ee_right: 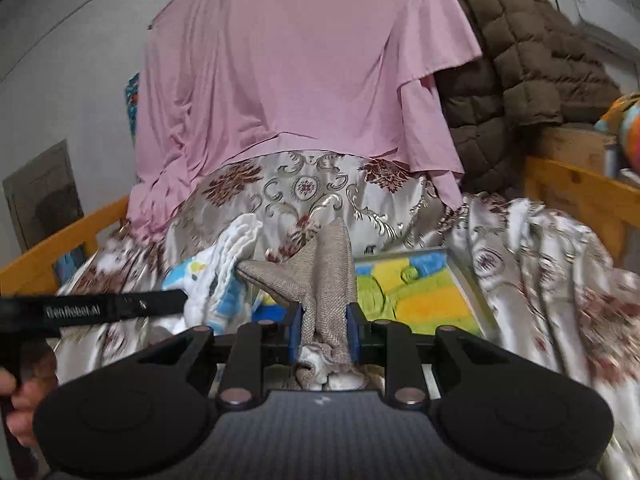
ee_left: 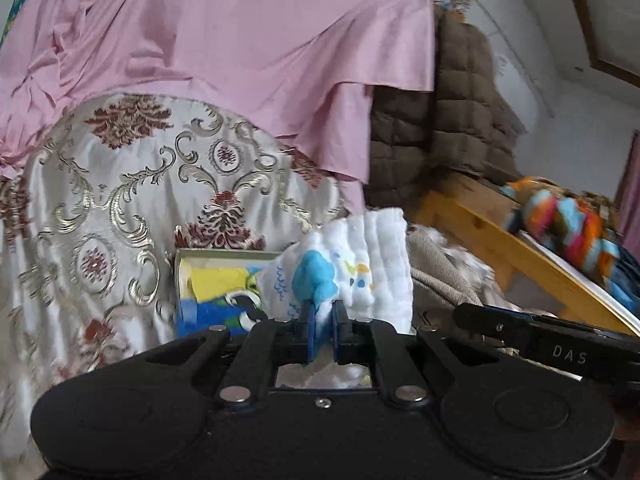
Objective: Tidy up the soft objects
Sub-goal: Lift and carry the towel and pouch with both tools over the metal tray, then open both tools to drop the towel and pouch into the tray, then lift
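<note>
Bedding's all floral satin [ee_right: 316, 188]. "DAS" on right claw [ee_right: 323, 328], pinching beige cloth [ee_right: 324, 264]; "GenRobot.AI" on left claw [ee_left: 323, 320], clamped on white printed cloth [ee_left: 372, 264].

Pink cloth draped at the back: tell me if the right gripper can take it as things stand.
Probably not. The right gripper is shut on the beige woven cloth, so its jaws are full. The pink cloth hangs unobstructed beyond the patterned satin cover, so dropping the beige piece first should free the way.

One white printed cloth [ee_left: 372, 264], one beige cloth [ee_right: 324, 280], one pink sheet [ee_left: 224, 48], one brown quilt [ee_right: 528, 52].
</note>
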